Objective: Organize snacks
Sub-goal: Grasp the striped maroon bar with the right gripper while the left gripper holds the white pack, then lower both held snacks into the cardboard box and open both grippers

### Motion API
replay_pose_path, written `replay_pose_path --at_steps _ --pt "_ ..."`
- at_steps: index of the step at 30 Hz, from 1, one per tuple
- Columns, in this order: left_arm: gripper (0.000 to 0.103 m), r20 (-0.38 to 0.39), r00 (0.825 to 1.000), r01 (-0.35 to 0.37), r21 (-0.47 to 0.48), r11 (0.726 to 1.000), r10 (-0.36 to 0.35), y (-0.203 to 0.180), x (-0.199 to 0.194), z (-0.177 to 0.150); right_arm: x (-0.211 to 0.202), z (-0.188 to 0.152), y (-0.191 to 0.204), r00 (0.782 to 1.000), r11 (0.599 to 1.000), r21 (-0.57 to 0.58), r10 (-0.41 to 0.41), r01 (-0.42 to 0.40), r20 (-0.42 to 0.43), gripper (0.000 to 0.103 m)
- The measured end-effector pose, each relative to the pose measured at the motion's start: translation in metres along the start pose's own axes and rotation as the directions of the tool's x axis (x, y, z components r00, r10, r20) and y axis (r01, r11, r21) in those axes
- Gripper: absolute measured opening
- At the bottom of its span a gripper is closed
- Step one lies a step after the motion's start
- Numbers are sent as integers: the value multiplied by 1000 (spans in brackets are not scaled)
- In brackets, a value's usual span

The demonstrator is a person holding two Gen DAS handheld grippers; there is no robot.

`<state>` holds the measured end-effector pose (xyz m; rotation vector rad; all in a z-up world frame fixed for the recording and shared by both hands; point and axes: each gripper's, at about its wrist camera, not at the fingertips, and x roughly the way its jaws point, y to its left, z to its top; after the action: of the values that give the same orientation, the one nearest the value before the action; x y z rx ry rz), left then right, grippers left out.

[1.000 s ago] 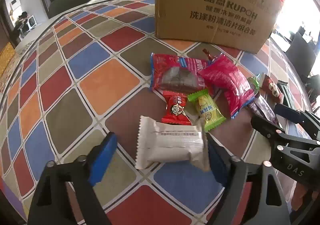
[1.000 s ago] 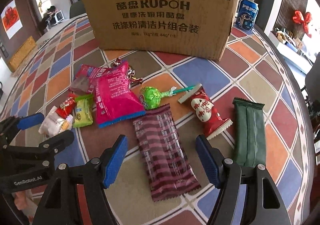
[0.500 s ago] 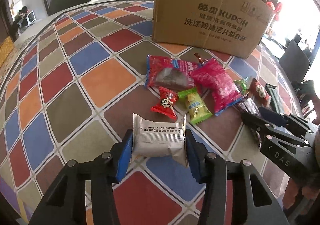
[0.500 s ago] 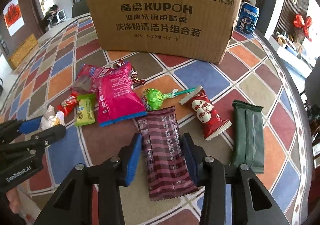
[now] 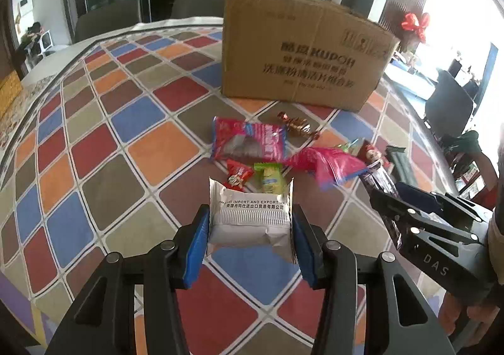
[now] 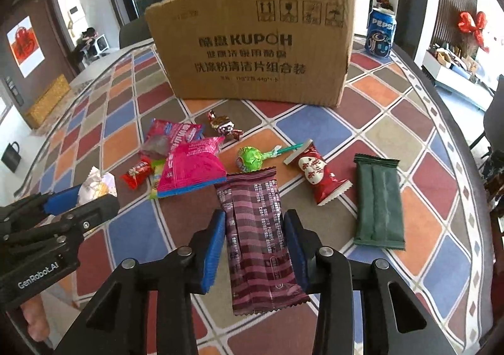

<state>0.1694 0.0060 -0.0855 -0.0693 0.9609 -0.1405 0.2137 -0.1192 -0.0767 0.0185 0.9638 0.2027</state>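
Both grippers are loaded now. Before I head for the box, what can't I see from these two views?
- Box interior: both views, its front wall hides it.
- Pink bag: left view, motion blur.
- White packet front: left view, only its back shows.
- Purple bar print: right view, too small.

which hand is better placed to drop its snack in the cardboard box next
Left, narrowly. Both claws are shut on snacks: the left claw on the white packet, the right claw on the long purple striped packet. The small white packet should drop more easily into the cardboard box.
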Motion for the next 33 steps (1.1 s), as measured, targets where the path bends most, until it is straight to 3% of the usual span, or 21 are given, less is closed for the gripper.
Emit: replay_pose_path --at_steps 17,33 --pt "49 106 994 29 36 999 -32 -19 -42 29 -49 20 -3 994 1000 12 21 -22 104 39" --pt "49 213 977 5 92 996 -25 -34 -65 84 -73 69 -12 977 998 29 46 -53 207 39"
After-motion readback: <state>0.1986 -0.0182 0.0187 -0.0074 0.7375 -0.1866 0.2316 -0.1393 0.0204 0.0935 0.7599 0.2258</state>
